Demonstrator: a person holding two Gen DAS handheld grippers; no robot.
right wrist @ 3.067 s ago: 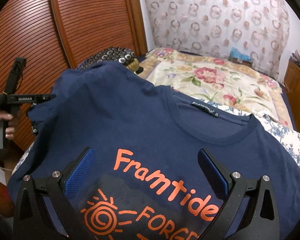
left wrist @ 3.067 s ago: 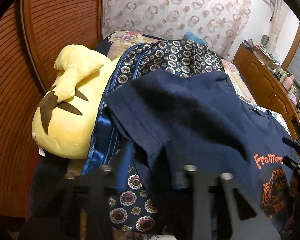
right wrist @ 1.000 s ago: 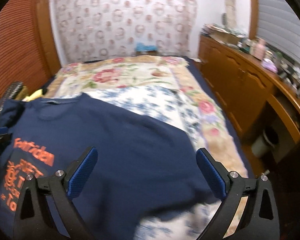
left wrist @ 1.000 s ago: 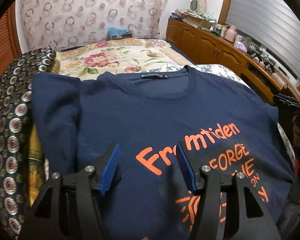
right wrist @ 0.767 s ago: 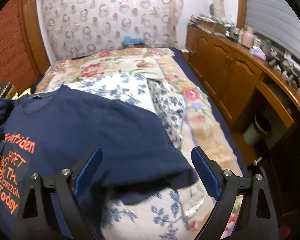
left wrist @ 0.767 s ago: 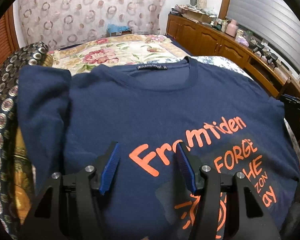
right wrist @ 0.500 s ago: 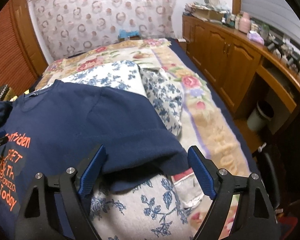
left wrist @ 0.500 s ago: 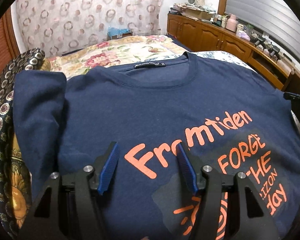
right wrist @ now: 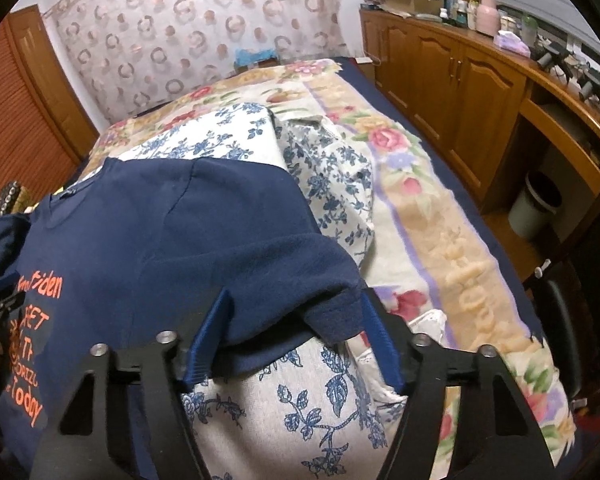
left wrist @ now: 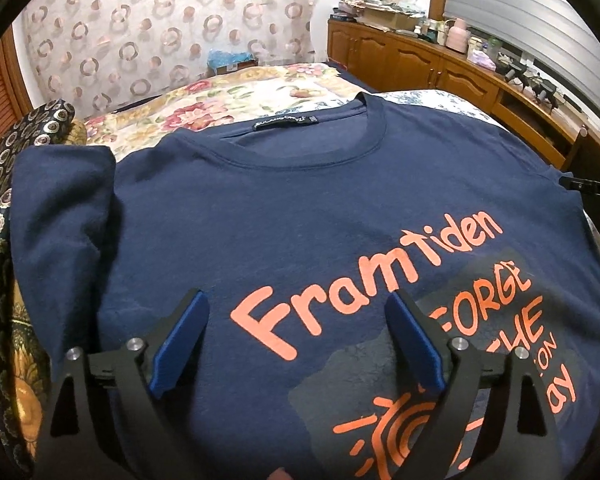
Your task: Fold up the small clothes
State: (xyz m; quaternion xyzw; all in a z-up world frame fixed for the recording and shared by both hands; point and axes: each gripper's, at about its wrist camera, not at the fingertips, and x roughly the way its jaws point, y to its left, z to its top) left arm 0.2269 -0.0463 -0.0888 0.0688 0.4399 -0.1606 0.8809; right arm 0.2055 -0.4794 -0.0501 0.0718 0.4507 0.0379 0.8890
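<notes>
Spreading over the bed (right wrist: 472, 248), the navy T-shirt (left wrist: 300, 216) lies face up on a floral pillow (right wrist: 300, 408). Left gripper (left wrist: 296, 332) hovers released above its print; right gripper (right wrist: 296, 332), jaws apart, straddles the sleeve (right wrist: 300, 272).

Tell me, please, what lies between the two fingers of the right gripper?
In the right wrist view, the navy T-shirt's sleeve lies between the open fingers of the right gripper, above the blue-flowered cloth.

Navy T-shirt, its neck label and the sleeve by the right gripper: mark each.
Navy T-shirt (left wrist: 300, 208): left wrist view, chest fabric.
Neck label (left wrist: 285, 121): left wrist view, label middle.
Sleeve (right wrist: 300, 272): right wrist view, sleeve between the open fingers.
</notes>
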